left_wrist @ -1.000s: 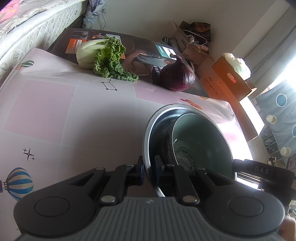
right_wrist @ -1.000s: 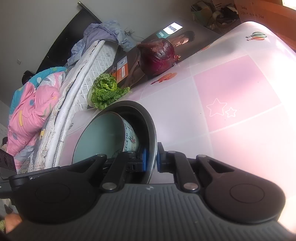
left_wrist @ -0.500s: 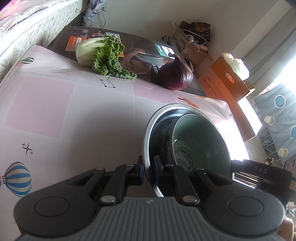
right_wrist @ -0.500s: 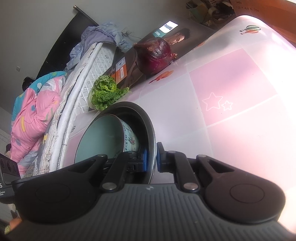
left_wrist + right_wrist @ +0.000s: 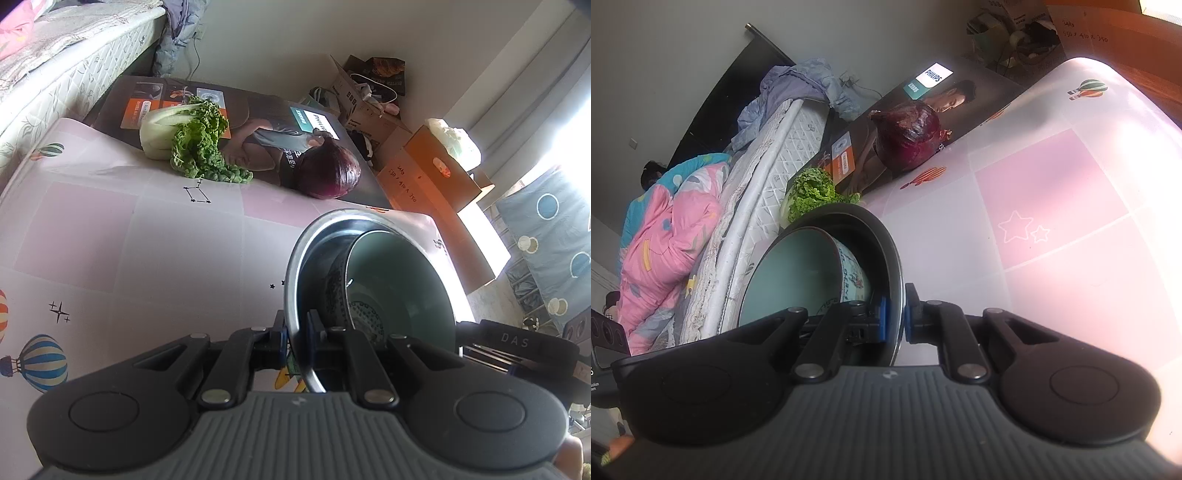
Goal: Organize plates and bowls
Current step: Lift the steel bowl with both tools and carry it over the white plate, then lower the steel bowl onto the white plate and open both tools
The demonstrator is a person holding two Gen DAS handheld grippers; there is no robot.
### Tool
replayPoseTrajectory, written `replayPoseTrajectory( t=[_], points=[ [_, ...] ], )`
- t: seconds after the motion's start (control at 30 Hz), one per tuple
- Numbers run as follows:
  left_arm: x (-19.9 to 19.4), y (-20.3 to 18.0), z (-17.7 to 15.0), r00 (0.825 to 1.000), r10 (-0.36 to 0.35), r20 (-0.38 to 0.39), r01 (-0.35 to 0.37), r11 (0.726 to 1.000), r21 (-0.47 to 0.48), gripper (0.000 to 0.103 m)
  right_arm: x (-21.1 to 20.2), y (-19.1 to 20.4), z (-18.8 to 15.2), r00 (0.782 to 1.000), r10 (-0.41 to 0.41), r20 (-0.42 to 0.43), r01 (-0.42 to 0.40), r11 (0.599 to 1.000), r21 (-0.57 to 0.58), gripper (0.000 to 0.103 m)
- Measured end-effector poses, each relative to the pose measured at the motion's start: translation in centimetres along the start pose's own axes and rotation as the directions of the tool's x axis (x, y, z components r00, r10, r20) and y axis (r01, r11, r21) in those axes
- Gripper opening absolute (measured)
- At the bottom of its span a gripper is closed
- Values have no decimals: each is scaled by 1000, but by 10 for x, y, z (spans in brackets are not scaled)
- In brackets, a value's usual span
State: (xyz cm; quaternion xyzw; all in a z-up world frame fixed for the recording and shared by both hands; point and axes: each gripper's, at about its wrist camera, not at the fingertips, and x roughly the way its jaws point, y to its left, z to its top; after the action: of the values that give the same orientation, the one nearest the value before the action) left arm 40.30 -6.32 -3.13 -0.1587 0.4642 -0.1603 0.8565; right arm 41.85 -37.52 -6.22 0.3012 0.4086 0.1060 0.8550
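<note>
Bowl stack's come up off the pink tablecloth (image 5: 110, 240) a bit, left gripper (image 5: 297, 332) and right gripper (image 5: 894, 317) both clamped on opposite rims of the steel bowl (image 5: 295, 258), lower centre of frame, with the fragile ceramic bowl (image 5: 798, 273) loose inside, so keep it level.

"PHILIPS" stands on the flat printed box (image 5: 934, 92); "DAS" on the other gripper's body (image 5: 517, 341).

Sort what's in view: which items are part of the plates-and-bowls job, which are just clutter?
Job:
- metal bowl, rim clamped by the left tool and the right tool
- ceramic bowl nested inside it

Clutter:
- red onion
- leafy greens
- printed box
- cardboard boxes
- bedding
</note>
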Motion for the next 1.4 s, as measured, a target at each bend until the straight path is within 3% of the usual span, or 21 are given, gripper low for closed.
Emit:
replayPoseTrajectory(
  t=[0.3, 0.6, 0.93, 1.23, 1.4],
  points=[
    [-39, -7, -8, 999, -18, 35, 18, 1000, -5, 9, -38, 22, -11, 1000, 12, 24, -11, 1000, -12, 10],
    [-88, 4, -57, 1000, 3, 25, -2, 999, -36, 9, -73, 42, -66, 1000, 23, -12, -23, 1000, -7, 10],
    [-102, 25, -116, 999, 27, -27, -29, 997, -71, 9, -88, 44, -136, 996, -12, -92, 10, 1000, -23, 10],
    [-103, 38, -140, 998, 39, -45, -43, 995, -88, 10, -86, 48, -160, 993, -36, -112, 32, 999, -39, 10],
    [-106, 43, -145, 999, 29, -24, -31, 995, -91, 13, -87, 45, -163, 997, -25, -69, 23, 999, -33, 10]
  ],
)
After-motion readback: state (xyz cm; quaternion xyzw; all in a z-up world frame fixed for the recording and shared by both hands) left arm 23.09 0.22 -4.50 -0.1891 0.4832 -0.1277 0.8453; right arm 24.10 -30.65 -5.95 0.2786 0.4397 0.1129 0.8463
